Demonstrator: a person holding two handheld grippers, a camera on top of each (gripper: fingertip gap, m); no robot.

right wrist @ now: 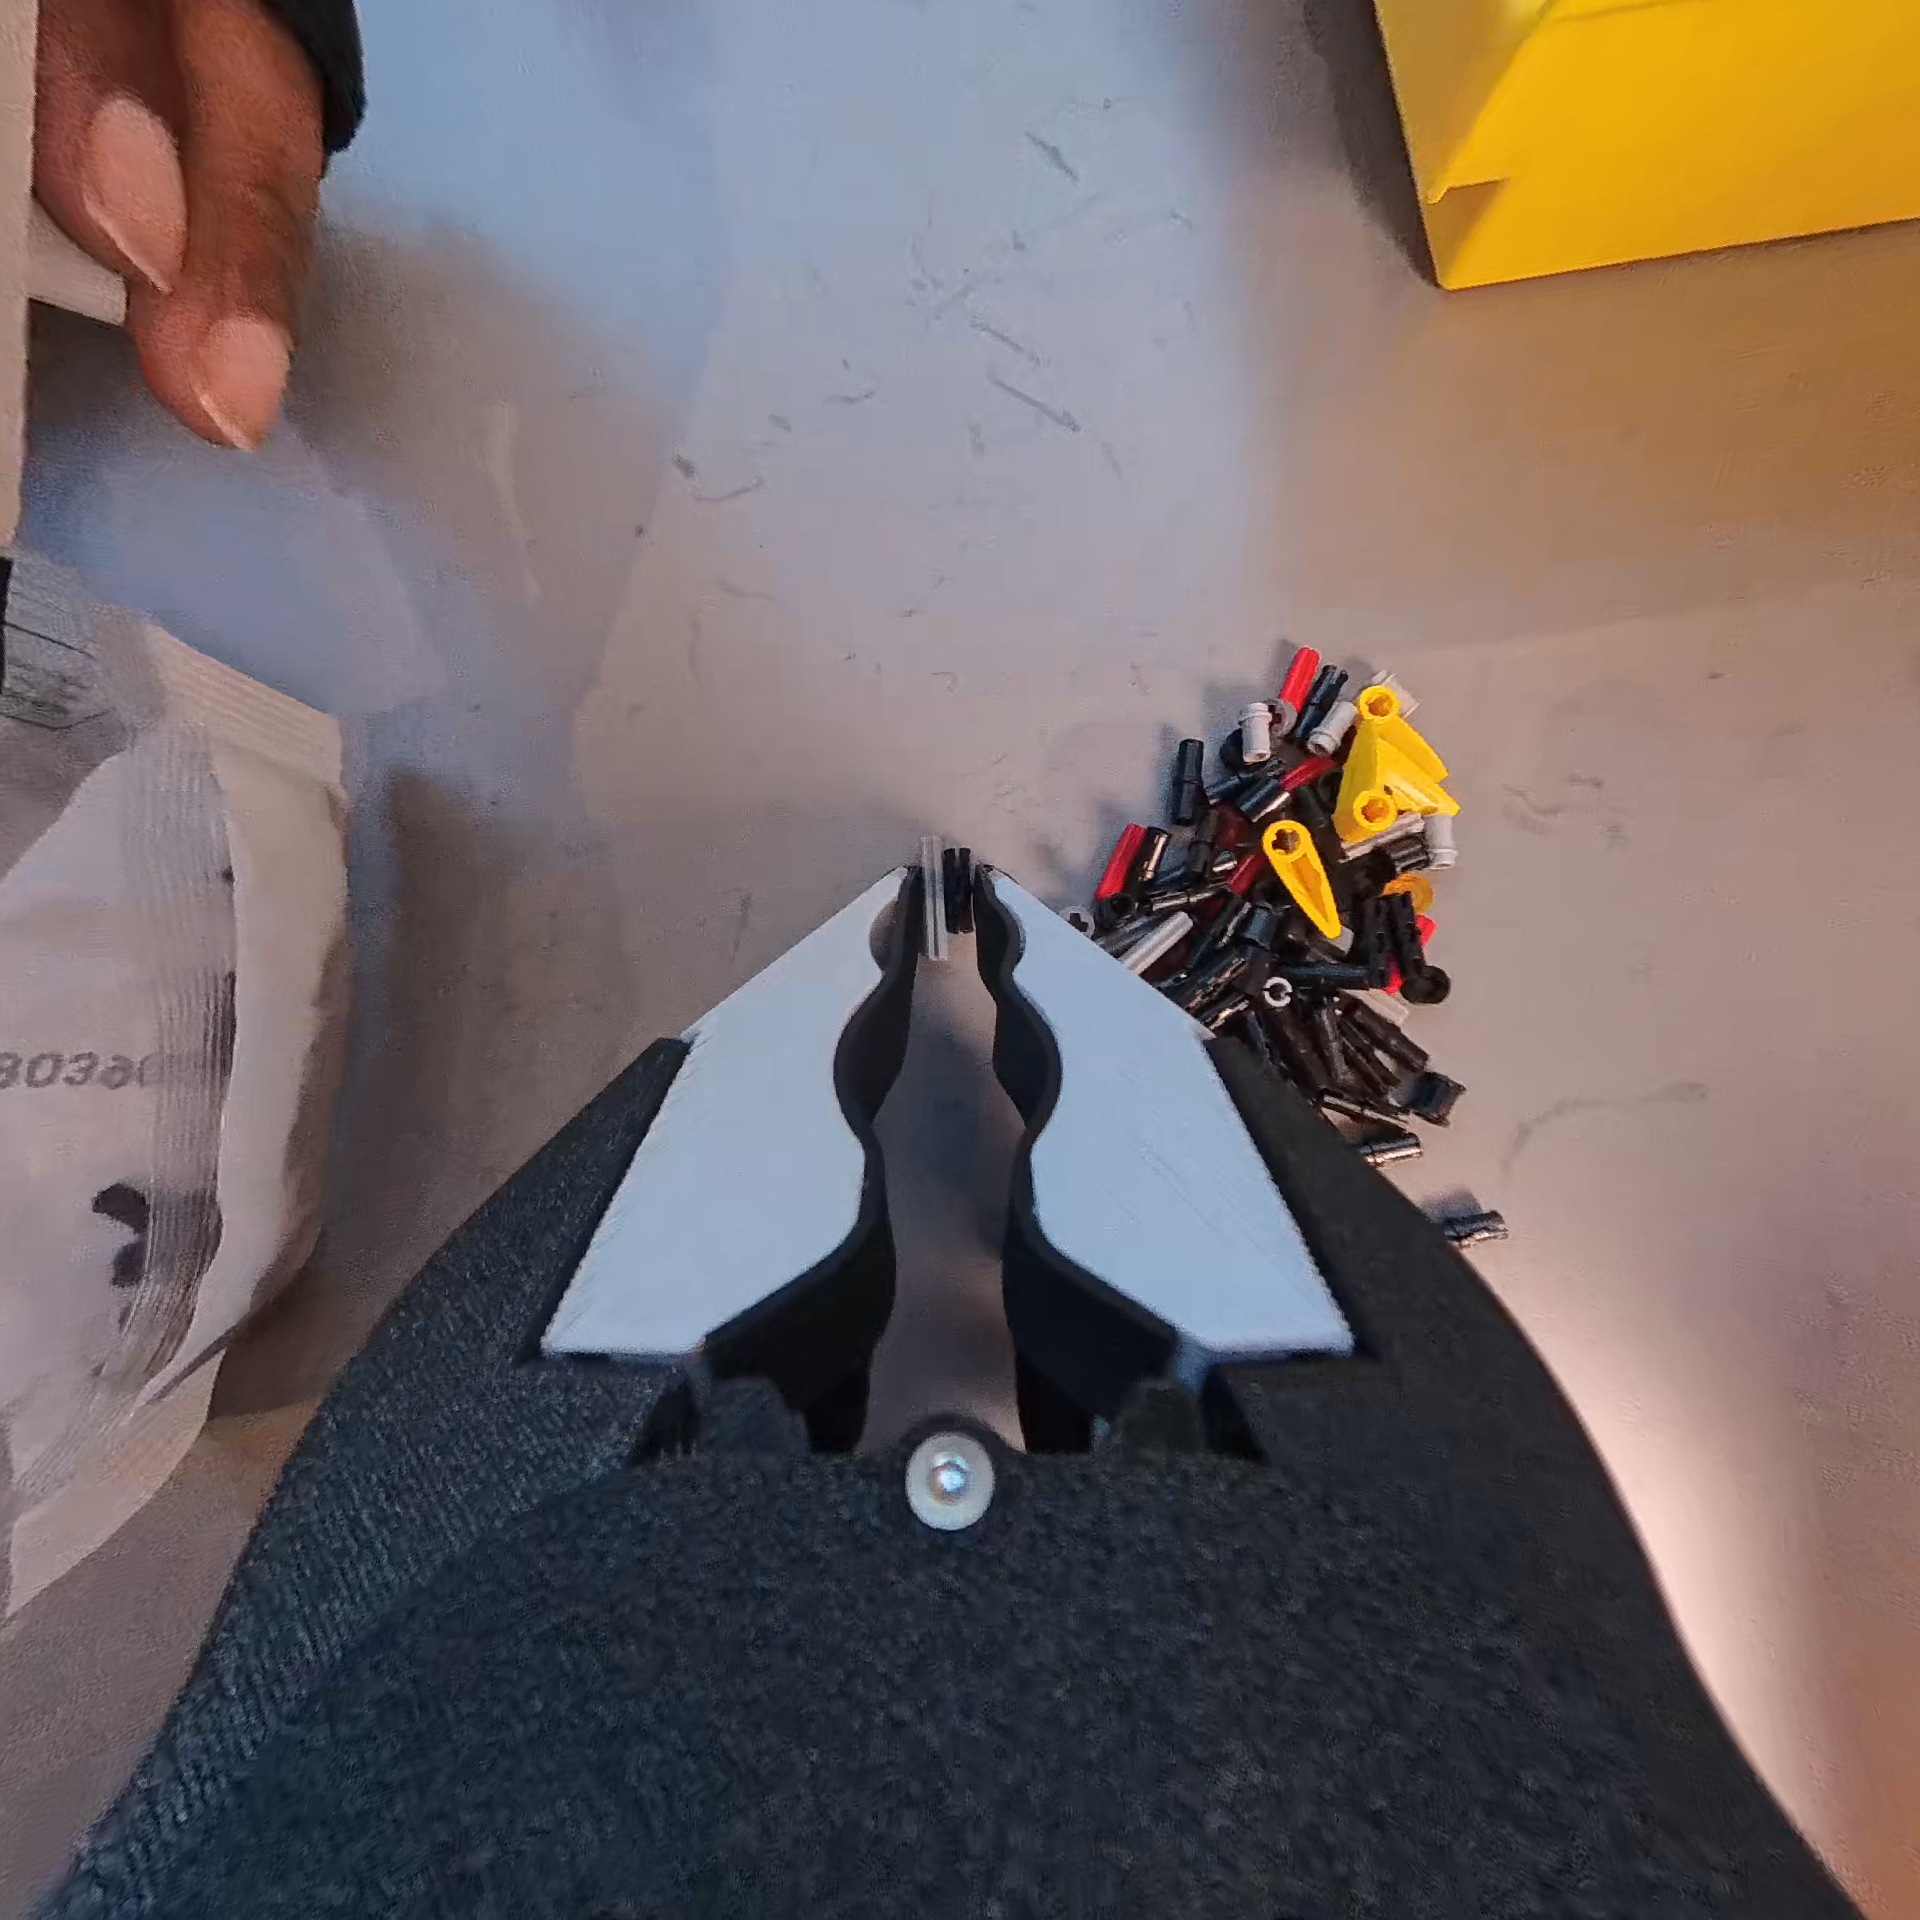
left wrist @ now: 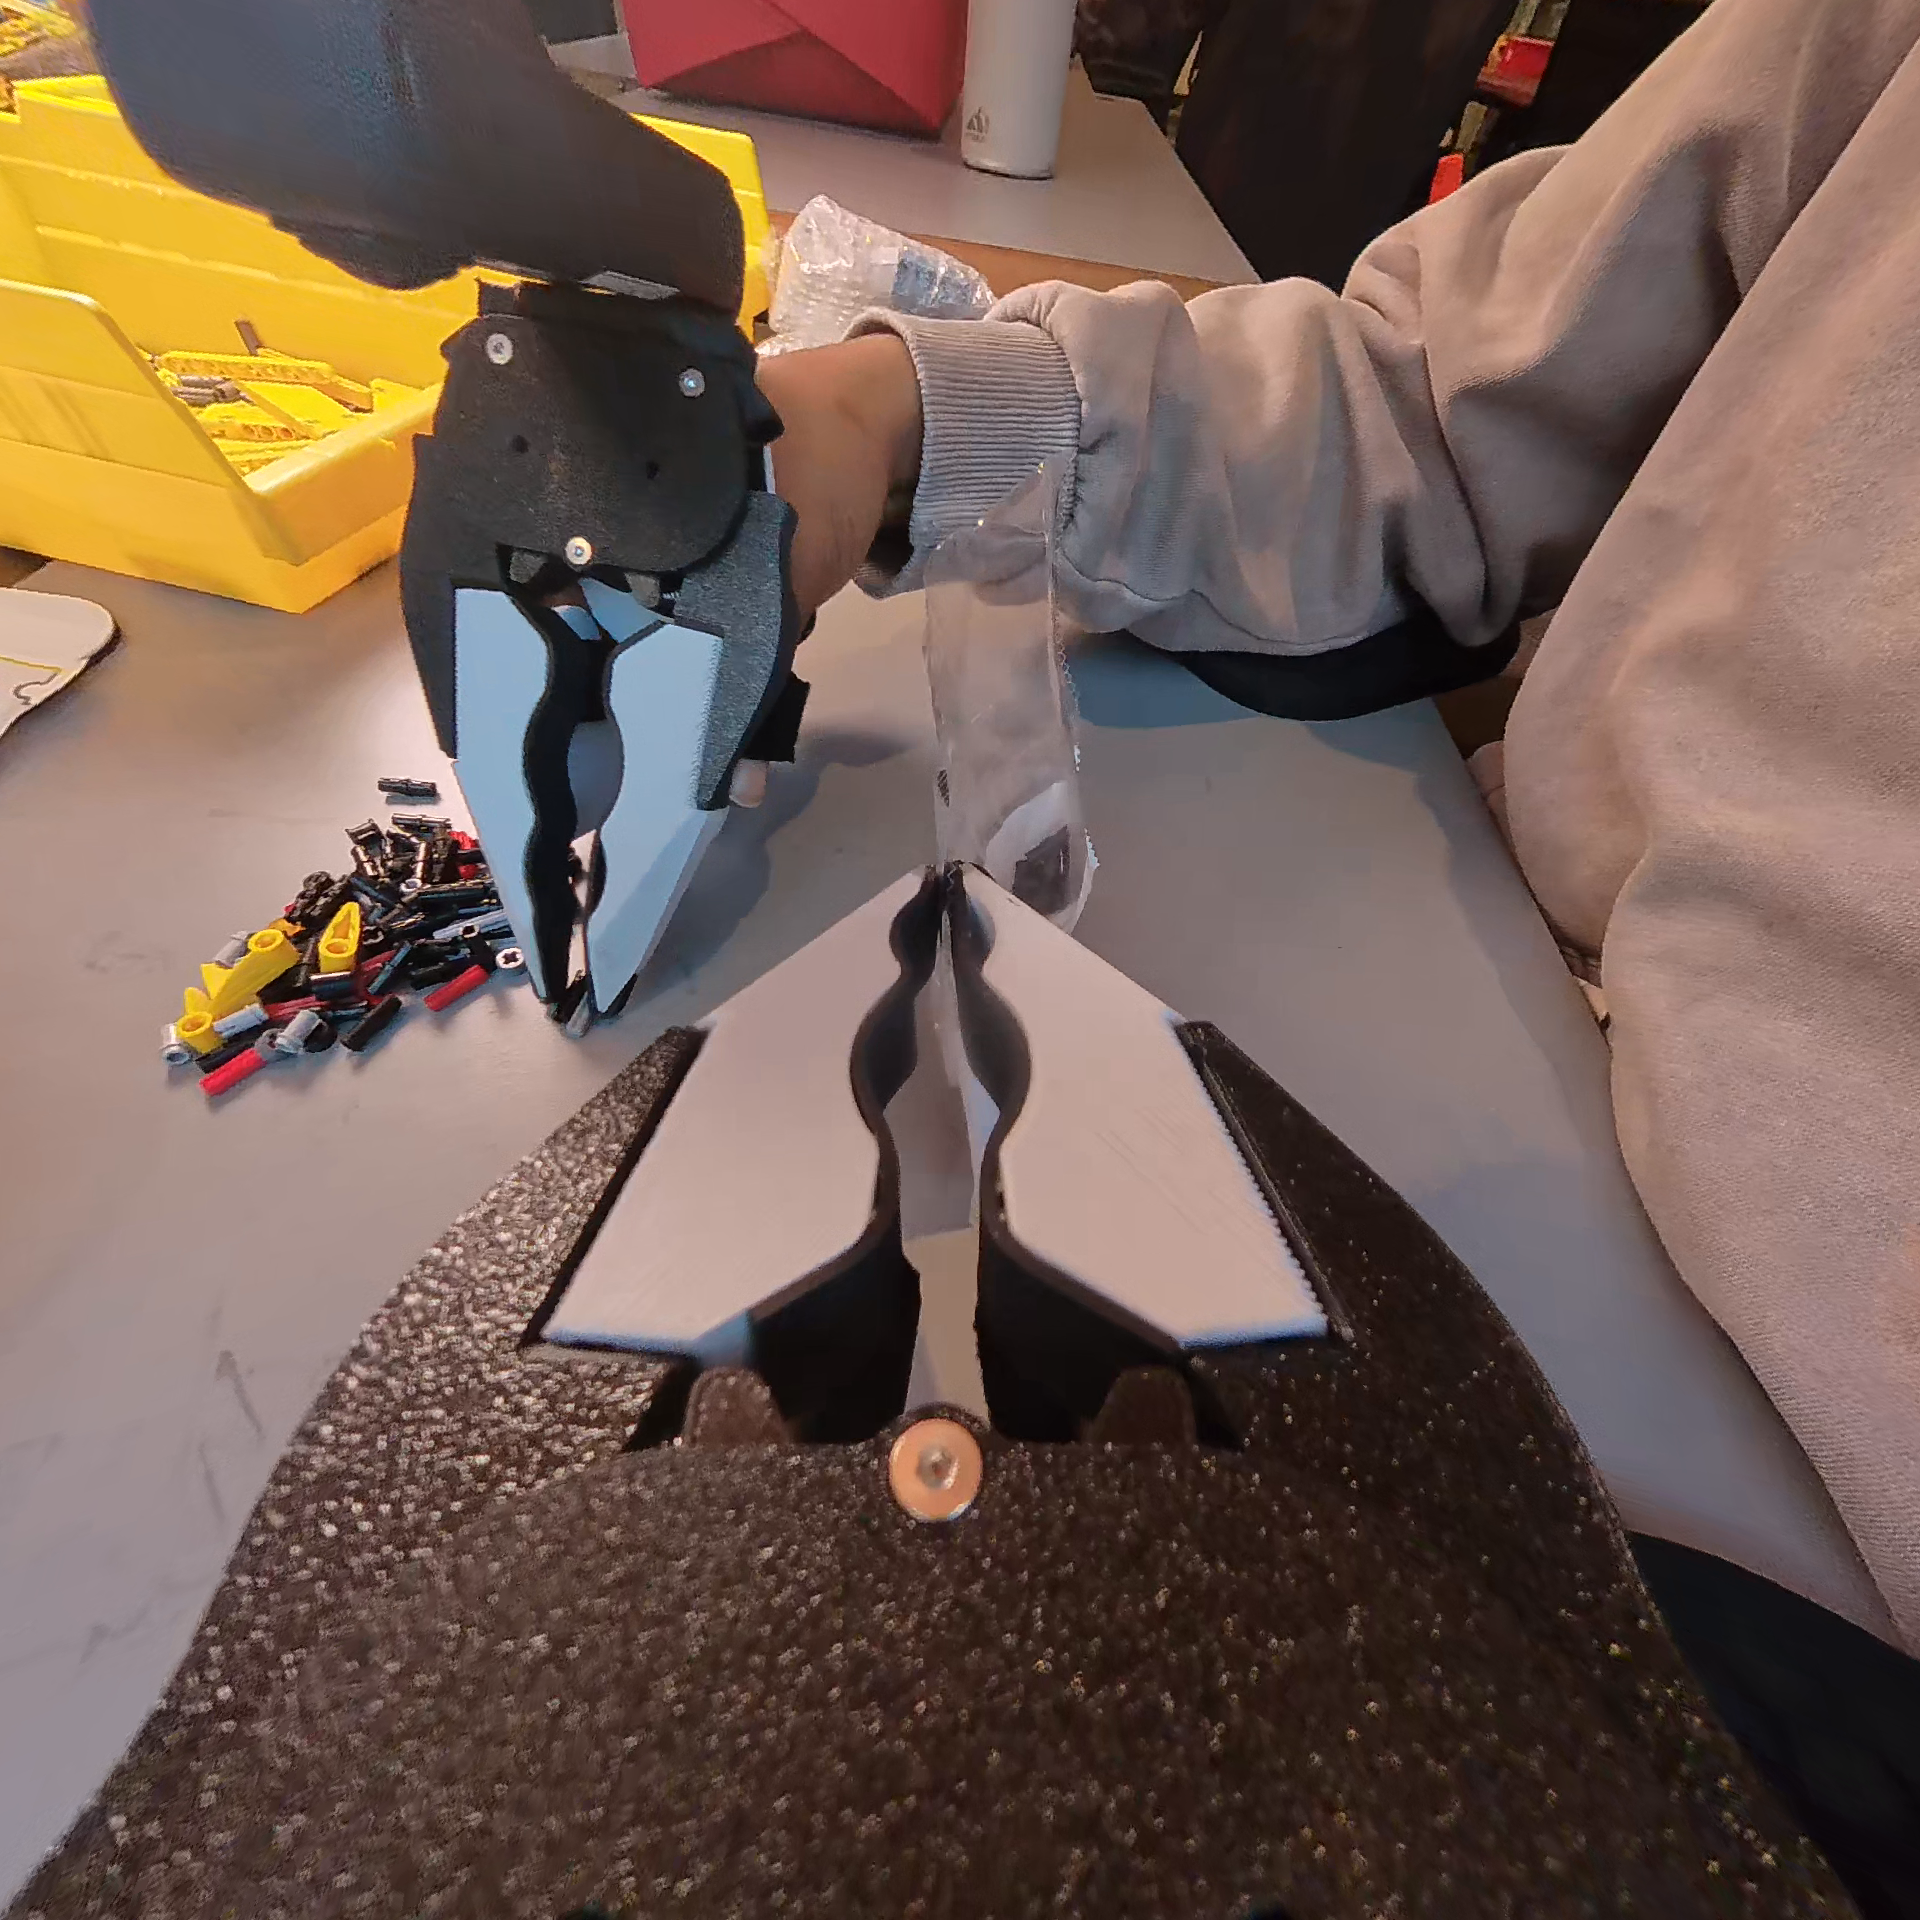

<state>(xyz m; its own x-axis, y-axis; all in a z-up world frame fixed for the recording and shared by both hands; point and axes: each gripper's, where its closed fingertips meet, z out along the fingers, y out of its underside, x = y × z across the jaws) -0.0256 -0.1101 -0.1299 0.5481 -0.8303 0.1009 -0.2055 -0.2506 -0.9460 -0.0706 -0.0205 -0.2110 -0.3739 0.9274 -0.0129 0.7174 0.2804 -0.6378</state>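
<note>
My left gripper is shut on the bottom corner of a clear plastic bag, which stands up from its tips above the grey table. My right gripper is shut on two small pins, one light grey and one black, just left of a pile of small black, red, yellow and grey building pieces. In the left wrist view the right gripper points down at the table beside that pile. The bag shows blurred at the left edge of the right wrist view.
A yellow bin with yellow parts stands at the back left, and its corner shows in the right wrist view. A bubble-wrap packet, a white bottle and a red box lie behind. A person's sleeve spans the right. Tip to tip, the grippers are about 12 cm apart.
</note>
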